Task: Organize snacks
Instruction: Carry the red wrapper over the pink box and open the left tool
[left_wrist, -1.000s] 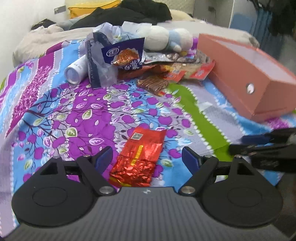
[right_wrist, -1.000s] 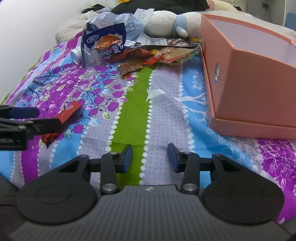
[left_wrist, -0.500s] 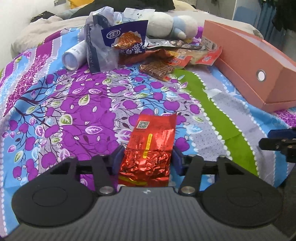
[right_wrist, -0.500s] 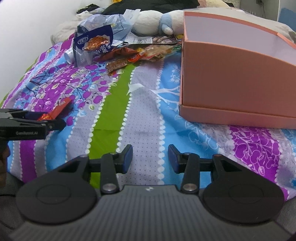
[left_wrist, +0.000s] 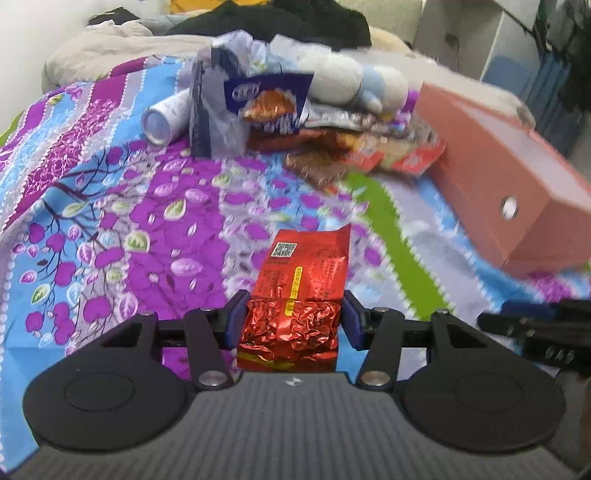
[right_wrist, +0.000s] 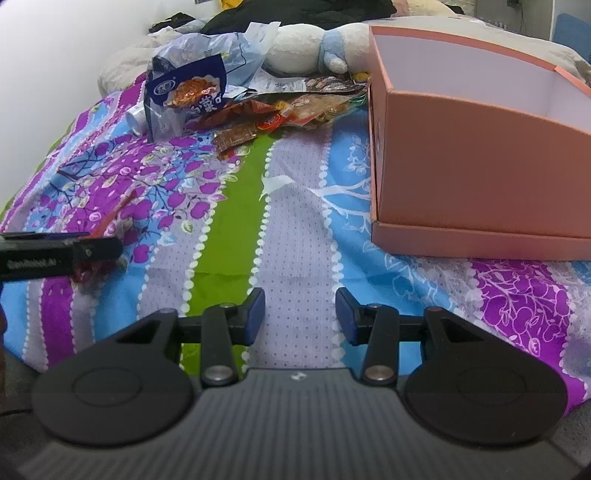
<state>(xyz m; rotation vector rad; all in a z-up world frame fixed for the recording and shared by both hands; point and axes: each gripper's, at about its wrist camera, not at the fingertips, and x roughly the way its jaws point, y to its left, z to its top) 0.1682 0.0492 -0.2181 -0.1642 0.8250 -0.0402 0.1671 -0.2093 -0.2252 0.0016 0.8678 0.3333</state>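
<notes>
Red foil snack packet (left_wrist: 295, 295) clamped between left gripper (left_wrist: 293, 317) fingers near the bedspread (right_wrist: 295, 229); right gripper (right_wrist: 300, 314) empty, jaws apart, pink box (right_wrist: 476, 177) far right.

Snacks and box on our bed

Before us, the snack pile (right_wrist: 280, 107) lies upper centre, the box (right_wrist: 476, 162) to its right, a foil packet (left_wrist: 295, 291) low centre between our left gripper's fingers (left_wrist: 236, 321).
</notes>
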